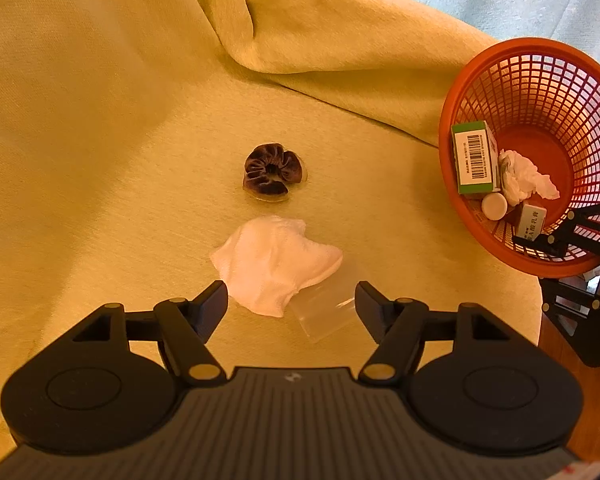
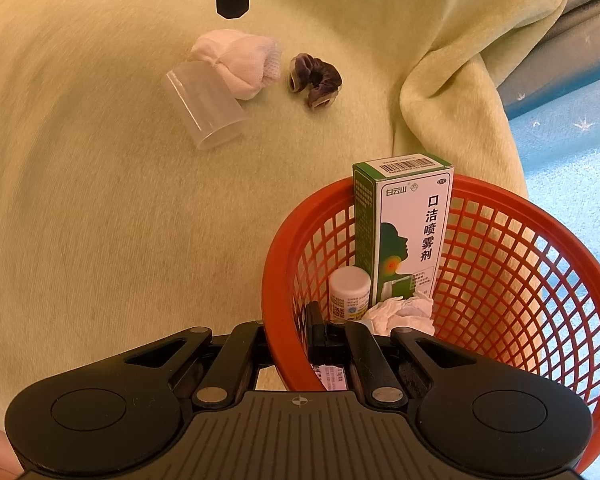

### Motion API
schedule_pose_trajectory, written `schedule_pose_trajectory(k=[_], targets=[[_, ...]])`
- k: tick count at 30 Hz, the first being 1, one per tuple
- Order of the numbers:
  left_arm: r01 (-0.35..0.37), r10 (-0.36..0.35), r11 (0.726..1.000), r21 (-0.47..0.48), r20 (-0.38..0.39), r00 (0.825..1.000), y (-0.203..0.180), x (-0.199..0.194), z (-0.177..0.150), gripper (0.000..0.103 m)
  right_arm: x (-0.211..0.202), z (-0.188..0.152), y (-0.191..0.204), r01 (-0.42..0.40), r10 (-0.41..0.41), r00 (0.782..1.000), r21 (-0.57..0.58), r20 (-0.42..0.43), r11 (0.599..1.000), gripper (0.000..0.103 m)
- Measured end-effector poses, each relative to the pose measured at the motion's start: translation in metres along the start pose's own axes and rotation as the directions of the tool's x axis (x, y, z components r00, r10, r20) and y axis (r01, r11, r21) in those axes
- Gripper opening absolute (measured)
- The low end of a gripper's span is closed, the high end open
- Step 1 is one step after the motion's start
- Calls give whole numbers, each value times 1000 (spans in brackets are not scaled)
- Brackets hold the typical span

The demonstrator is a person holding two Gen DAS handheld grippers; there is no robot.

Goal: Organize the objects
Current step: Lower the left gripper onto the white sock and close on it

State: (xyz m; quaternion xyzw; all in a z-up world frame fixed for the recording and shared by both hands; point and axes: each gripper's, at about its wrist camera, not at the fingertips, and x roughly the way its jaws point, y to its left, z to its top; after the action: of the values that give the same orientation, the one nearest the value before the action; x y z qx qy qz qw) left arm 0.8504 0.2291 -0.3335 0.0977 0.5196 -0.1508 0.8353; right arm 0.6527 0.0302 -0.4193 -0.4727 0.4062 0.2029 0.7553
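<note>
My left gripper point(image 1: 292, 296) is open just above the yellow blanket. A crumpled white cloth point(image 1: 276, 264) and a clear plastic cup point(image 1: 326, 312) on its side lie between and ahead of its fingers. Further ahead lies a dark purple scrunchie point(image 1: 272, 174). In the right wrist view, cloth point(image 2: 240, 60), cup point(image 2: 204, 104) and scrunchie point(image 2: 316, 78) lie beyond the orange basket point(image 2: 520, 216). My right gripper point(image 2: 328, 336) reaches inside the basket, shut on a small white box point(image 2: 332, 378), which also shows in the left view, small white box point(image 1: 532, 222).
The basket point(image 1: 480, 64) holds a green and white spray box point(image 2: 408, 232), a white bottle point(image 2: 350, 292) and crumpled tissue point(image 2: 404, 312). A thick blanket fold point(image 1: 340, 40) rises behind. Blue starred fabric point(image 2: 572, 152) lies past the blanket's right edge.
</note>
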Motion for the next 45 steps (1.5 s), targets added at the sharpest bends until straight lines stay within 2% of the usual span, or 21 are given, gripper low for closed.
schedule_pose_trajectory(k=[12, 22, 26, 28, 36, 39, 45], targets=[[5, -5, 999, -42, 0, 1000, 11, 26, 11, 74, 0, 0, -1, -3, 3, 1000, 10, 0, 1000, 1], [17, -17, 1000, 0, -22, 1000, 3, 59, 16, 74, 0, 0, 0, -3, 3, 1000, 22, 4, 1000, 1], [23, -23, 1000, 16, -36, 999, 0, 70, 16, 63, 1, 0, -1, -3, 3, 1000, 28, 5, 1000, 1], [27, -26, 999, 22, -41, 999, 0, 74, 15, 61, 1, 0, -1, -4, 4, 1000, 31, 6, 1000, 1], [52, -51, 998, 36, -46, 998, 1, 72, 8, 21, 1, 1, -1, -5, 5, 1000, 32, 4, 999, 1], [53, -52, 998, 31, -45, 998, 1, 67, 8, 16, 1, 1, -1, -5, 5, 1000, 30, 2, 1000, 1], [55, -54, 998, 25, -43, 998, 4, 52, 8, 15, 1, 2, -3, -7, 8, 1000, 33, -3, 999, 1]])
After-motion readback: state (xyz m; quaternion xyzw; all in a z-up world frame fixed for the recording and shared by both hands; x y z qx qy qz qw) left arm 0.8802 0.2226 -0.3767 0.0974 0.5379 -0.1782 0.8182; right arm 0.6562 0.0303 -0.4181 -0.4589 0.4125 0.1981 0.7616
